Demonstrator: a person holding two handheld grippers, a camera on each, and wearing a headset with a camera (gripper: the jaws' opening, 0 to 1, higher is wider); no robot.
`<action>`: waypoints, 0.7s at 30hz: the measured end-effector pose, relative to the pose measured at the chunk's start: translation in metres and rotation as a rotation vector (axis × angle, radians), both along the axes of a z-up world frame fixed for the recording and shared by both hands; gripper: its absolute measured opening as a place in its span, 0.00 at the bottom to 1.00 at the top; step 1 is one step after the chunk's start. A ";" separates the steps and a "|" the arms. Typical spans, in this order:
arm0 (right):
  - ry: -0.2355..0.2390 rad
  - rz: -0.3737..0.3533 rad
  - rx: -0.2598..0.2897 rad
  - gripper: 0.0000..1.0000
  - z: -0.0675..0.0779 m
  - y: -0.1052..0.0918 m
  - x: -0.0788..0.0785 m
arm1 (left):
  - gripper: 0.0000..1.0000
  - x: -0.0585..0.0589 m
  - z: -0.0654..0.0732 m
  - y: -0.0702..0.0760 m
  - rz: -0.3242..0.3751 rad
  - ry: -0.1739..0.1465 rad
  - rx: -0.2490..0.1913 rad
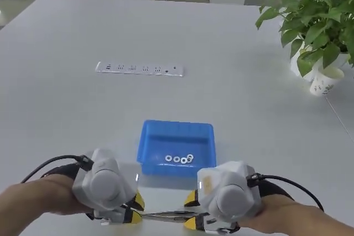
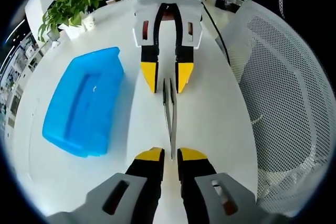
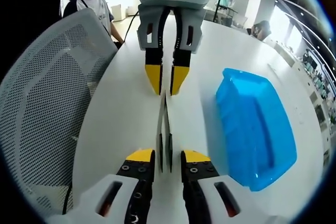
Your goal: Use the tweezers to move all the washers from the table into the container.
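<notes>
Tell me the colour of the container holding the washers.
Bright blue; the container shows it best in the head view.

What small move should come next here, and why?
Probably draw the right claw back off the tweezers, leaving them flat on the table: the washers that I can see already lie in the blue container.
</notes>
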State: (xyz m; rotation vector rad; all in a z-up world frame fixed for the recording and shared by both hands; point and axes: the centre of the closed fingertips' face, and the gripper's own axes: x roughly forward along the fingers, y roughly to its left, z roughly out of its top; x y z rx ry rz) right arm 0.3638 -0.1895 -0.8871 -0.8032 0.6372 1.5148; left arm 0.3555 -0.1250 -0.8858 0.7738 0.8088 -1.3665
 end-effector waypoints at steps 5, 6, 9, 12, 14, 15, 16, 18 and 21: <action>-0.004 -0.035 0.029 0.27 0.011 0.000 0.004 | 0.23 0.003 0.007 0.003 0.049 0.003 -0.022; -0.005 -0.042 0.035 0.29 0.015 0.000 0.004 | 0.26 0.003 0.009 0.005 0.065 0.003 -0.029; -0.004 -0.087 0.075 0.32 0.025 -0.001 0.008 | 0.30 0.000 0.015 0.011 0.101 0.011 -0.040; -0.005 -0.121 0.096 0.34 0.033 -0.007 0.009 | 0.32 -0.004 0.024 0.019 0.171 0.027 -0.080; -0.002 -0.148 0.109 0.37 0.036 -0.013 0.009 | 0.34 -0.004 0.028 0.022 0.202 0.024 -0.100; 0.004 -0.155 0.110 0.38 0.037 -0.016 0.009 | 0.35 -0.005 0.031 0.025 0.227 0.024 -0.116; 0.004 -0.166 0.110 0.39 0.037 -0.019 0.009 | 0.37 -0.005 0.033 0.027 0.246 0.024 -0.128; 0.000 -0.203 0.130 0.41 0.041 -0.025 0.011 | 0.40 -0.007 0.037 0.031 0.290 0.034 -0.154; 0.011 -0.258 0.162 0.45 0.048 -0.034 0.013 | 0.45 -0.008 0.046 0.038 0.342 0.021 -0.192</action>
